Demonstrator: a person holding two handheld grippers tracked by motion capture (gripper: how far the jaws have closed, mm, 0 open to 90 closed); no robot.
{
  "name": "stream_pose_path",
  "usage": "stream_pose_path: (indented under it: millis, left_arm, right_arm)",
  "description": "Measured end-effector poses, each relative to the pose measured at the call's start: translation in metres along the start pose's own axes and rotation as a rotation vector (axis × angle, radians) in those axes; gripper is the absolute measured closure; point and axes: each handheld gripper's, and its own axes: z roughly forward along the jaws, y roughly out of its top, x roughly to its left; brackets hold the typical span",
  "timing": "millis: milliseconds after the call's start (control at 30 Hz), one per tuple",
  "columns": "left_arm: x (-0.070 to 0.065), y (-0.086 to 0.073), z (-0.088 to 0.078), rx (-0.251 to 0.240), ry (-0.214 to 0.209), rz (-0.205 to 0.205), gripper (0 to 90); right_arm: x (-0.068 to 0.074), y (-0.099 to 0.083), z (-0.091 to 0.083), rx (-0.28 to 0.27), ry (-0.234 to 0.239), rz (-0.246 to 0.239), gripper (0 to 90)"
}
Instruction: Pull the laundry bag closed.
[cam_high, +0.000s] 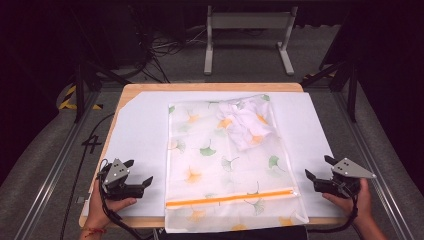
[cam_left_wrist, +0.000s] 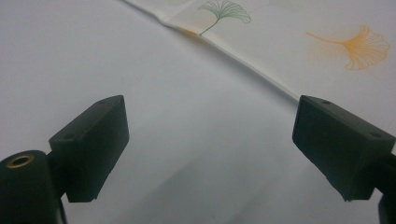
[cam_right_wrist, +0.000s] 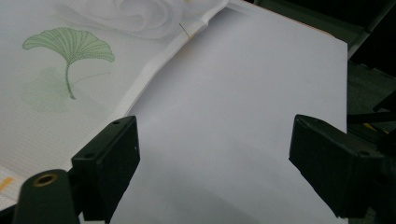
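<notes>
A sheer white mesh bag (cam_high: 220, 160) printed with green and orange ginkgo leaves lies flat along the middle of the table, its near end hanging over the front edge. An orange zipper band (cam_high: 230, 198) crosses it near that end. A crumpled white cloth (cam_high: 245, 125) shows inside its far right part. My left gripper (cam_high: 138, 172) rests open on the white sheet to the left of the bag, jaws wide apart with nothing between them. My right gripper (cam_high: 320, 167) stands open to the right of the bag. The bag's edge (cam_left_wrist: 243, 63) and its hem (cam_right_wrist: 144, 77) show ahead of the jaws.
A white sheet (cam_high: 140, 130) covers a wooden tabletop (cam_high: 210, 86). Bare sheet lies on both sides of the bag. Beyond the table stand a grey metal frame (cam_high: 247, 30), loose cables (cam_high: 160, 50) and dark stands on a grey floor. Rails run along both sides.
</notes>
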Motion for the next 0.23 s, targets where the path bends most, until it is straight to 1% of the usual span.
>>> stream_pose_path:
  millis: [133, 167, 233]
  left_arm:
    - [-0.0001, 0.0003, 0.0002, -0.005, 0.0, -0.004, 11.8]
    - [0.0003, 0.0002, 0.0, -0.006, 0.001, -0.004, 11.8]
    - [0.0005, 0.0001, 0.0001, -0.004, -0.001, -0.007, 11.7]
  right_arm:
    - [0.0002, 0.0004, -0.0005, -0.005, 0.005, 0.004, 16.5]
    - [0.0002, 0.0012, -0.0013, -0.011, 0.001, -0.004, 16.4]
    - [0.0001, 0.0014, -0.0018, -0.013, 0.001, -0.003, 16.4]
